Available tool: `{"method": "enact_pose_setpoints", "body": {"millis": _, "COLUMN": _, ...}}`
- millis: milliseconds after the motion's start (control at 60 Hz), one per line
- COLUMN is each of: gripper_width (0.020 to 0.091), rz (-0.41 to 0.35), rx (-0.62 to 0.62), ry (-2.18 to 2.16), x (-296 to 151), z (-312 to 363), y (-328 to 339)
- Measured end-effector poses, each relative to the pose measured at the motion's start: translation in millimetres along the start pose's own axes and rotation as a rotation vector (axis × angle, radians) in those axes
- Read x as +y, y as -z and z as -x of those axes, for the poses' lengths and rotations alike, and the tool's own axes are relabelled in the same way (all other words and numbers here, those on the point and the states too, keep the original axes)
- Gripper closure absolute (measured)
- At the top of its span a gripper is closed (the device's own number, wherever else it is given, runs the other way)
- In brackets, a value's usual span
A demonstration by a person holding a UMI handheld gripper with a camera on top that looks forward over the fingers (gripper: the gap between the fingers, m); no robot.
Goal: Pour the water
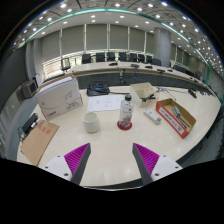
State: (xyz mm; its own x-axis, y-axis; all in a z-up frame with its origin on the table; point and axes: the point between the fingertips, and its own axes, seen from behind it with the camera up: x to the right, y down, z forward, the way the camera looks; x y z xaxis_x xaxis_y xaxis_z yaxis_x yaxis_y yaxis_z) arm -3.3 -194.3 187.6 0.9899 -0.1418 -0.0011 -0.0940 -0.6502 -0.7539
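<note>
A clear plastic water bottle (pixel 125 111) with a red label stands upright on the pale table (pixel 115 150), beyond my fingers. A white cup (pixel 91 122) sits just left of the bottle, apart from it. My gripper (pixel 112 160) hovers over the table's near part, well short of both. Its two fingers, with magenta pads (pixel 76 157), stand wide apart and open, with nothing between them.
A white box (pixel 60 98) stands at the far left, with a brown cardboard sheet (pixel 38 143) nearer on the left. An orange-edged open box (pixel 176 116) lies at the right. A dark folder (pixel 98 89) and papers lie behind the bottle. Desks and chairs fill the room beyond.
</note>
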Motion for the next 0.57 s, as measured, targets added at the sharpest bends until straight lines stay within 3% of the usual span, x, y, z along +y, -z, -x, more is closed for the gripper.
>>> {"method": "enact_pose_setpoints", "body": {"millis": 267, "gripper_width": 0.0242, "rz": 0.008, "rx": -0.013, "ry": 0.038, "x": 32, "z": 21, "y": 70}}
{"method": "enact_pose_setpoints", "body": {"millis": 567, "gripper_width": 0.0245, "rz": -0.004, "rx": 0.038, "ry": 0.099, "x": 39, "z": 8, "y": 84}}
